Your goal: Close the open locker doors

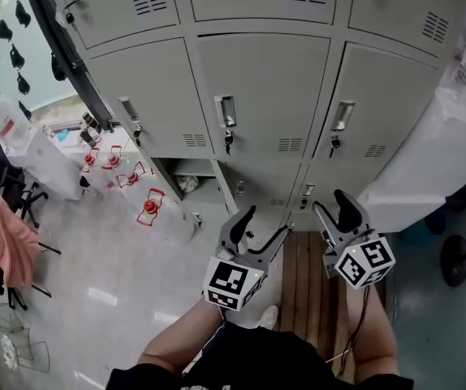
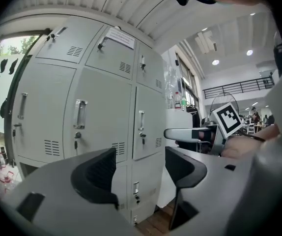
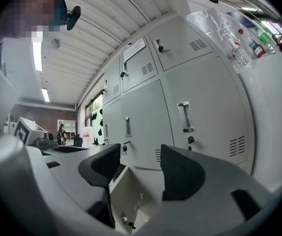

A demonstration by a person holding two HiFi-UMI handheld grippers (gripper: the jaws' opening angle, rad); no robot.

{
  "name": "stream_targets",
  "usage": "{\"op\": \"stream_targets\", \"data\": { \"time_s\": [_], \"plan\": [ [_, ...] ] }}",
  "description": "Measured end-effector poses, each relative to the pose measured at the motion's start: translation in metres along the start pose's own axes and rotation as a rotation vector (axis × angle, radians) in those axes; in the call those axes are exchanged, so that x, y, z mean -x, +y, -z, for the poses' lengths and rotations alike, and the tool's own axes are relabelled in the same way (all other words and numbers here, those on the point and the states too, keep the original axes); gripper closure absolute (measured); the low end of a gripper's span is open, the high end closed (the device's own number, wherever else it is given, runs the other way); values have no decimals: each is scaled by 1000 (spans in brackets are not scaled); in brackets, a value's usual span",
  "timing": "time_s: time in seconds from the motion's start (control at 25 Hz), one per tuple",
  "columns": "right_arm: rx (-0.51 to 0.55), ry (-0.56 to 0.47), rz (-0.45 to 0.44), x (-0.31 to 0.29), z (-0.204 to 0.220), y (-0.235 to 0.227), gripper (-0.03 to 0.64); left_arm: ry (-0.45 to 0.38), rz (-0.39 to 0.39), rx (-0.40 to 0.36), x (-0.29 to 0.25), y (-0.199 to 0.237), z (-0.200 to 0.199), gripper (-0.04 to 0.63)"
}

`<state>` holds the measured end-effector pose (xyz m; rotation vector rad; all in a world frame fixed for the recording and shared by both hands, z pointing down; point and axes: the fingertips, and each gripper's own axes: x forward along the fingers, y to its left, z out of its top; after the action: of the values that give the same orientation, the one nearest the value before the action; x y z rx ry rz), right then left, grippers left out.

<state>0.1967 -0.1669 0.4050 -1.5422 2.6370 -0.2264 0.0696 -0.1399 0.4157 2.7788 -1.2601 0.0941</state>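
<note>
A bank of grey lockers (image 1: 261, 96) fills the head view. In the bottom row one compartment (image 1: 188, 179) stands open, with its door (image 1: 176, 193) swung out towards me and seen edge-on. My left gripper (image 1: 265, 224) is open and empty, below and right of that opening and apart from the lockers. My right gripper (image 1: 332, 205) hangs beside it, also open and empty. In the right gripper view the open door (image 3: 133, 195) shows its inner face between the spread jaws (image 3: 138, 166). The left gripper (image 2: 141, 168) looks at closed doors (image 2: 99, 117).
A white-covered table (image 1: 428, 177) juts out at the right of the lockers. Wooden planks (image 1: 310, 283) lie on the floor under the grippers. Small red-topped things (image 1: 149, 208) stand on the floor left of the open door. A pink cloth (image 1: 10, 238) hangs at the far left.
</note>
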Motion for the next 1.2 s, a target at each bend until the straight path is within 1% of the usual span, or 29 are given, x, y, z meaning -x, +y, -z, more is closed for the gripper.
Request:
{"op": "stream_targets", "data": {
  "time_s": [0.12,0.24,0.32,0.44,0.6,0.76,1.0,1.2],
  "plan": [
    [-24,11,-10,-16,21,15,364,33,-43,9,8,28,20,270],
    [-46,19,3,-29,44,25,362,68,-76,-4,14,52,44,265],
    [-69,35,14,-37,63,30,360,92,-89,-13,16,66,60,262],
    [-105,70,35,-44,93,36,361,130,-104,-6,17,80,87,261],
    [-147,102,69,-47,128,40,362,173,-134,15,14,93,122,258],
    [-138,135,90,-52,155,46,364,199,-157,27,8,102,150,258],
    [-140,179,73,-54,184,55,365,238,-189,53,-5,114,187,258],
    [-135,202,57,-56,197,54,370,250,-197,57,-15,118,203,258]
  ]
}}
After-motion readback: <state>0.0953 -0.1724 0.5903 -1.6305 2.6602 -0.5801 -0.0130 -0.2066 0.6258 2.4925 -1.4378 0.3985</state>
